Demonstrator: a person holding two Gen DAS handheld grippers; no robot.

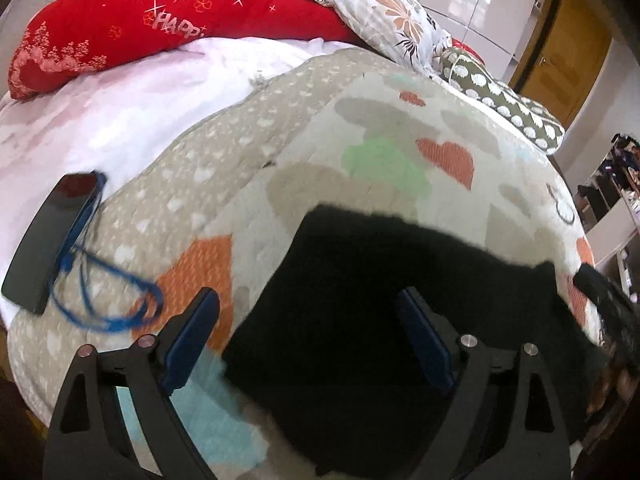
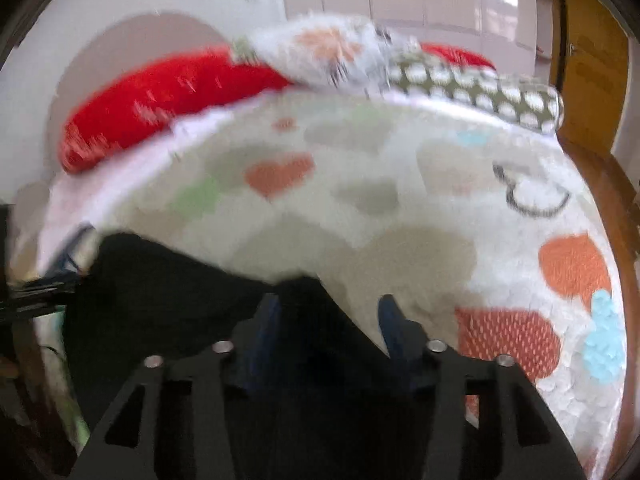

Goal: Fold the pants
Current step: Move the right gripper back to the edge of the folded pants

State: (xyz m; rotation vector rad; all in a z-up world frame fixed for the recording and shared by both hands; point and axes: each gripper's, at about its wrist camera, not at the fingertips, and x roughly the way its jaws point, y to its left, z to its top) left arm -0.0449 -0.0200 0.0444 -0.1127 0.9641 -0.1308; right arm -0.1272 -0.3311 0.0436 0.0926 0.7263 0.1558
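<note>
Black pants [image 1: 360, 248] lie bunched on the heart-patterned quilt [image 1: 400, 140] near the bed's front edge. My left gripper [image 1: 308, 296] hangs just above them, open wide, its blue-padded fingers [image 1: 192, 336] straddling the cloth's left part. In the right wrist view, which is blurred, the pants [image 2: 160, 288] spread to the left. An upper corner of them rises between the fingers of my right gripper [image 2: 328, 308]. Its jaws stand apart and the right pad [image 2: 394, 320] is clear of the cloth. A dark blurred shape [image 1: 600, 292] at the pants' right end looks like the other gripper.
A dark phone [image 1: 48, 240] with a looped blue cord [image 1: 112, 300] lies on the quilt's left side. A red pillow [image 1: 160, 20], a floral pillow [image 1: 392, 16] and a spotted bolster [image 1: 512, 104] line the head end. A wooden bed rim [image 2: 608, 200] and a door [image 1: 568, 60] are to the right.
</note>
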